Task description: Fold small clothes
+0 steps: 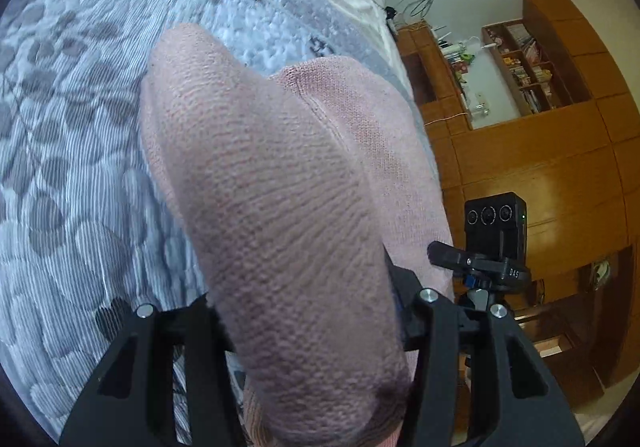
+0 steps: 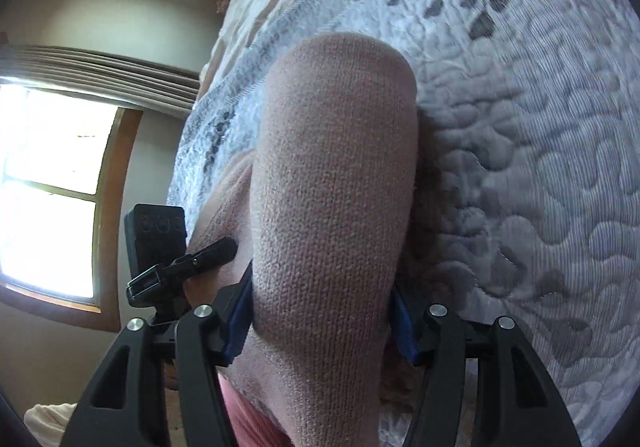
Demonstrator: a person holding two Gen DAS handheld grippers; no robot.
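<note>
Knitwear, a pink garment (image 1: 280, 207), hangs pinched in both my tongs above the quilted bedspread (image 1: 80, 127); left gripper (image 1: 316, 311) and right gripper (image 2: 320, 311) each clamp a raised flap; the fold looks begun, I'd judge, not yet laid flat.

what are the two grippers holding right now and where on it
Both hold the same pink knit garment. The left gripper and the right gripper each pinch a fold near its edge; the exact part is hidden.
</note>
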